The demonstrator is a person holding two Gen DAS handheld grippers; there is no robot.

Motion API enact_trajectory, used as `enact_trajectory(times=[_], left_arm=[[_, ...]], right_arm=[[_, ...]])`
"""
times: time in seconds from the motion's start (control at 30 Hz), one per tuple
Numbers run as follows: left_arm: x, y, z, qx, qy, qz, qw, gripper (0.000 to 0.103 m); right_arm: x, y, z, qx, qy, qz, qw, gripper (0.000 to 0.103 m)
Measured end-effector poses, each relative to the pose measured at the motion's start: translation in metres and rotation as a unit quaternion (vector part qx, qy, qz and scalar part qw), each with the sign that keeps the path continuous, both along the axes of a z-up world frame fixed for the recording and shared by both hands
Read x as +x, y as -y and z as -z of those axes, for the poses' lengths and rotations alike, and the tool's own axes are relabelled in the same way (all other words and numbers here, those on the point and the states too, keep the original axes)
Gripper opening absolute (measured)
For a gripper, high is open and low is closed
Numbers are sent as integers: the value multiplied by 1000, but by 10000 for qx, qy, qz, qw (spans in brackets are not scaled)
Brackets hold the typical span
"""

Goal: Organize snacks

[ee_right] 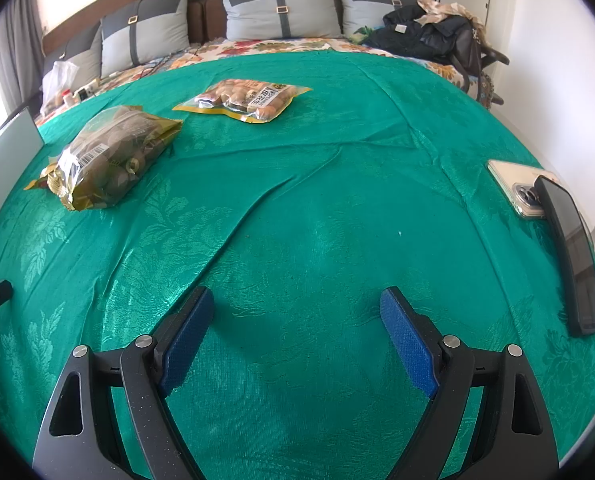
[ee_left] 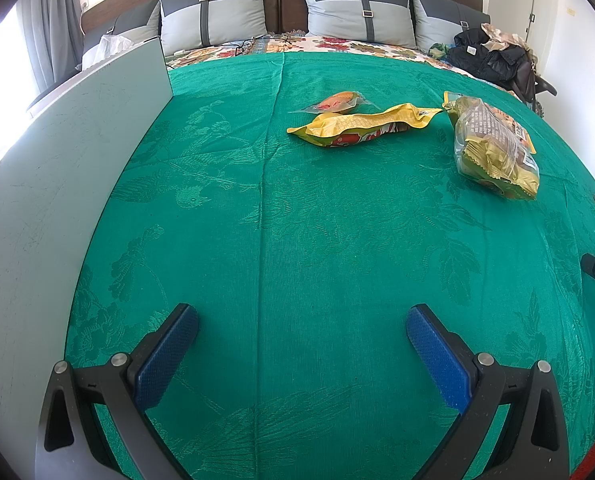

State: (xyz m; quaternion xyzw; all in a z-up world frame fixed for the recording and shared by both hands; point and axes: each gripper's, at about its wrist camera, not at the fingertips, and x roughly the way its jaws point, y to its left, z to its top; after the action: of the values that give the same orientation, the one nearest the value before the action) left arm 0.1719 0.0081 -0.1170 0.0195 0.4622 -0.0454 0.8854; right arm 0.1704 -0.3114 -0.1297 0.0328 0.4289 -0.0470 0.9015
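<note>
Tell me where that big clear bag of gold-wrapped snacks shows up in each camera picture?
Left wrist view: clear bag, far right on the green cover.
Right wrist view: same bag, far left.
Shared landmark: the grey pillows at the headboard.

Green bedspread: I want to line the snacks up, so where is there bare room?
Free: the wide stretch of bedspread in front of both open grippers, between the white board and the phones. Crowded: farther back, where the yellow bag, the clear bag and the nut pack lie.
</note>
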Motion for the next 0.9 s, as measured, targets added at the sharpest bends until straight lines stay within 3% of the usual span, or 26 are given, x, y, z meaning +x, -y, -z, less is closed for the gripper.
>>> enact_trajectory(times=[0.13,0.3,0.43,0.53,0.6,0.77,0.9], left_arm=[[19,-3,-7,-140,-466,195,9986,103],[61,-3,-48,-414,-146,423,9981,103],[106,25,-64,86,-166,1182,9928,102],[129,51,-61,755,-113,1685,9827,101],[142,63,-53,955,-178,1859,9778,98],[169,70,-24,1150,-536,1775,9759,78],[179,67,-14,896,-632,1617,9807,78]], right_arm=[[0,0,0,-2,0,0,10000,87],[0,0,0,2,-1,-2,10000,88],[0,0,0,2,-1,0,10000,88],[0,0,0,3,-1,-1,10000,88],[0,0,0,5,-1,-3,10000,89],[1,-3,1,6,-12,-32,10000,91],[1,-4,1,7,-13,-37,10000,91]])
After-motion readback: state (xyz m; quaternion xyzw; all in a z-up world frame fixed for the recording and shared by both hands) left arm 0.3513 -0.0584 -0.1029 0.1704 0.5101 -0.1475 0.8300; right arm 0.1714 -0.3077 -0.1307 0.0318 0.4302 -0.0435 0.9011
